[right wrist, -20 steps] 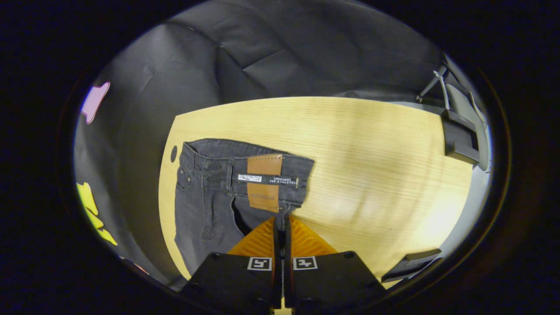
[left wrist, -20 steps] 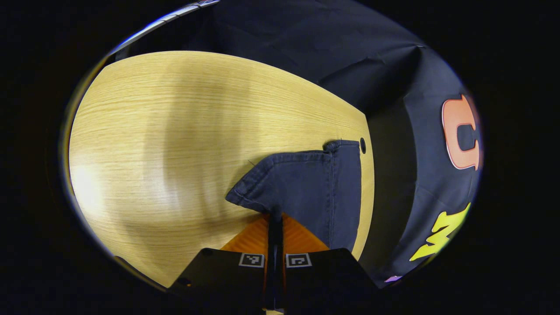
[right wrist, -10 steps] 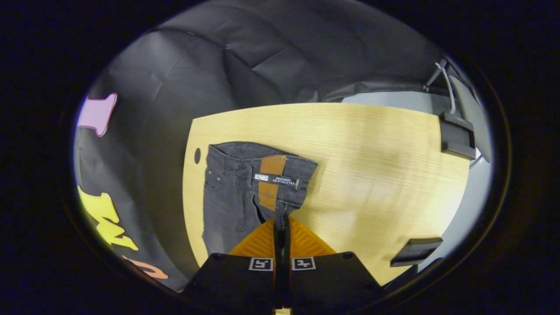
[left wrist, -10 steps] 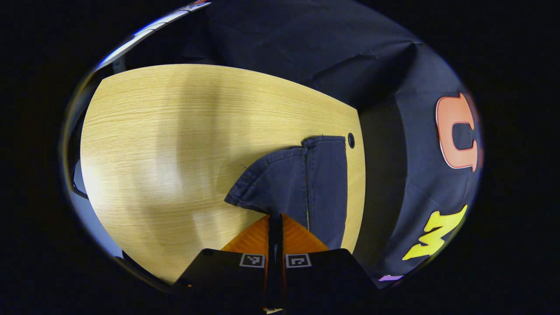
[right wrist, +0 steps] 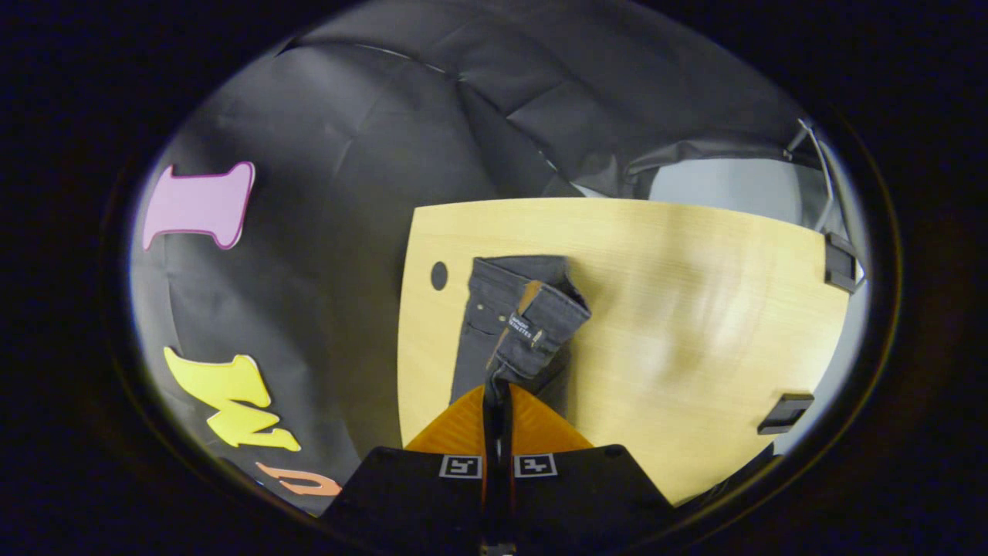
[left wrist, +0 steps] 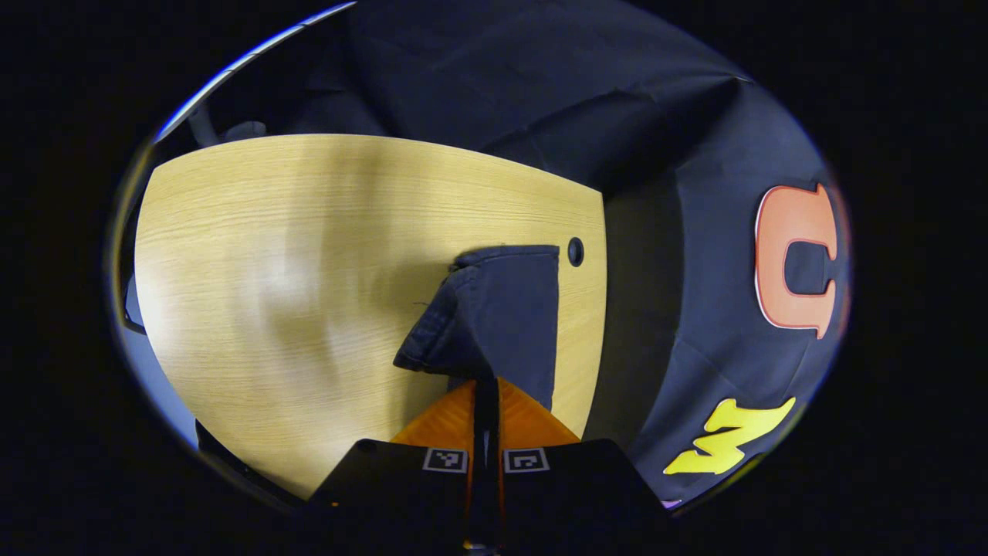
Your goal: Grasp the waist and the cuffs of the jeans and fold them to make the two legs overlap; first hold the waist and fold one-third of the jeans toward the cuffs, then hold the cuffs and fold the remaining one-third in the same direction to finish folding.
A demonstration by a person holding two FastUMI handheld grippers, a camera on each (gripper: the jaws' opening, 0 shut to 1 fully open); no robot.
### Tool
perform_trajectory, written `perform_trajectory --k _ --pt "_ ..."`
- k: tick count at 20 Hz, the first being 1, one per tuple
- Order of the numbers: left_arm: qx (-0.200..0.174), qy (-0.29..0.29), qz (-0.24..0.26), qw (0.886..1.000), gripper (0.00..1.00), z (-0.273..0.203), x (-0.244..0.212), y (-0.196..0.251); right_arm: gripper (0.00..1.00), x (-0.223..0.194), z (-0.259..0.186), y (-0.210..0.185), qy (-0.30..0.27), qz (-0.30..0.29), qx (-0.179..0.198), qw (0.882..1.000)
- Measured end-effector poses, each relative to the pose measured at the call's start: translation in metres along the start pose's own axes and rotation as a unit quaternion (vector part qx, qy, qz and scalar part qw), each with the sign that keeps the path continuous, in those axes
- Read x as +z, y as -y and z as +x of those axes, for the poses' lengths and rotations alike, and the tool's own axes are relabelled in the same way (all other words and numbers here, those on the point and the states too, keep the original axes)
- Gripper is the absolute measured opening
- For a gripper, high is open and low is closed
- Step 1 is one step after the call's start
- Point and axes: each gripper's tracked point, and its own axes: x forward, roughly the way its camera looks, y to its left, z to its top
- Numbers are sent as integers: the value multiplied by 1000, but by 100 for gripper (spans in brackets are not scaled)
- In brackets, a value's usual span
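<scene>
My left gripper (left wrist: 485, 386) has its orange fingers clamped on the cuff end of the dark denim jeans (left wrist: 502, 316), that leg lifted above the pale wooden table (left wrist: 270, 255). My right gripper (right wrist: 498, 390) is clenched on the waistband (right wrist: 540, 320), held above the table with the brown leather patch (right wrist: 527, 297) turned edge-on. Beyond, a round black hole (right wrist: 438, 275) sits near the table edge.

Dark grey jeans (right wrist: 502, 309) with a tan patch (right wrist: 528, 296), pale yellow wood-grain bench (left wrist: 309, 232), orange ribbed tongs (left wrist: 485, 386) with black-and-white square markers
</scene>
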Motion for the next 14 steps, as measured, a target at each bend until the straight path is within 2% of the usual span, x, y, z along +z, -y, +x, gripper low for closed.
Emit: perform_trajectory --k 4,9,11,14 --pt "5 -14 -9 1000 4 22 9 39 0 8 12 -23 -6 -7 0 1000" --pt "21 -29 17 999 3 71 17 75 0 15 41 -38 -19 -13 -3 1000" --pt "28 -34 38 998 3 96 18 80 1 18 58 -39 -18 -10 -7 1000" --pt "36 -44 36 998 4 142 23 79 0 20 83 -41 -20 -3 -5 1000"
